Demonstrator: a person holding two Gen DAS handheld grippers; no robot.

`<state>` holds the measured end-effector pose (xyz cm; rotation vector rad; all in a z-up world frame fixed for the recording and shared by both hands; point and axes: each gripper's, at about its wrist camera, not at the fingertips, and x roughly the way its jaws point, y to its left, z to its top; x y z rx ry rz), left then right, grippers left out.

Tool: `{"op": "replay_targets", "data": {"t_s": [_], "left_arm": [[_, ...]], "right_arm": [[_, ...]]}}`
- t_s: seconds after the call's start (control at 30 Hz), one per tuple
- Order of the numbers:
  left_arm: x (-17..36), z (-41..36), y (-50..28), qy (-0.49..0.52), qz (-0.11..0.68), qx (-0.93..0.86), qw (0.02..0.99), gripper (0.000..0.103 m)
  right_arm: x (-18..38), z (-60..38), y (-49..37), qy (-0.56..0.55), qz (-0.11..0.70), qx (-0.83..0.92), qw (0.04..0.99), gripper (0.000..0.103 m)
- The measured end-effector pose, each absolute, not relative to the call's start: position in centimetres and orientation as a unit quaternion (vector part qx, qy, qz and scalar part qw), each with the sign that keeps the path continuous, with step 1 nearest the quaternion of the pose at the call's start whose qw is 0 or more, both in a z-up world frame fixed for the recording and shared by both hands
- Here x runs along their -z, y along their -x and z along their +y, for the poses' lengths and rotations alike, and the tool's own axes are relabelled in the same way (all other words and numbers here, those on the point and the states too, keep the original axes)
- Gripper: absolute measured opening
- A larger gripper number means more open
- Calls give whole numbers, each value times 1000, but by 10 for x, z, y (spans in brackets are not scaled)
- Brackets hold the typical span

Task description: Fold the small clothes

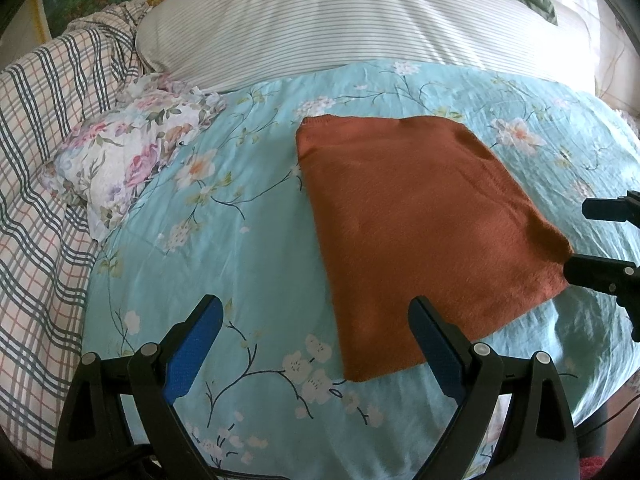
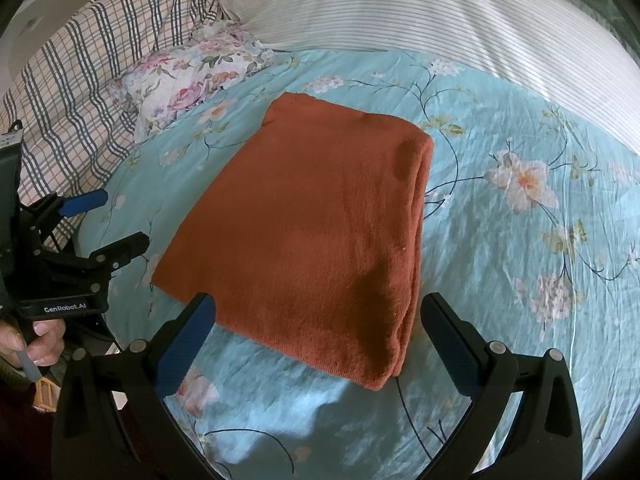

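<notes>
Both claws stand wide with nothing between their blue pads: the left claw hovers at the near left corner of the cloth, its right finger over the cloth's near edge, though touch cannot be told, and its left finger over bare sheet; the right claw straddles the cloth's near right corner, one finger at each side, contact unclear. In the left view the right claw shows at the right edge, one black finger at the cloth's near right corner and the other apart above it. In the right view the left claw is seen from the side at the left, fingers spread, a hand gripping below its body. Folded to a neat rust-orange rectangle, the cloth lies flat on the bed near the front; its right side shows stacked layers with a rounded fold, and its far left corner ends in a ribbed edge. Clear sheet, turquoise with blossom branches, lies open on all sides of it, widest to the left and right. A floral pillow sits well off to the far left, a plaid quilt beyond it, and a striped pillow runs across the back.
</notes>
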<state>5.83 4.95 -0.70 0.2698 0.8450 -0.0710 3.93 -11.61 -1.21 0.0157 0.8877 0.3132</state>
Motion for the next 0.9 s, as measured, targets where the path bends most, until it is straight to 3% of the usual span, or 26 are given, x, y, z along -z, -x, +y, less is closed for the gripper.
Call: {"op": "replay_targets", "data": {"t_s": [0.9], "left_arm": [[9, 41, -87, -134, 408, 41, 902, 95]], "right_arm": [[12, -121, -67, -16, 425, -151, 892, 102]]}}
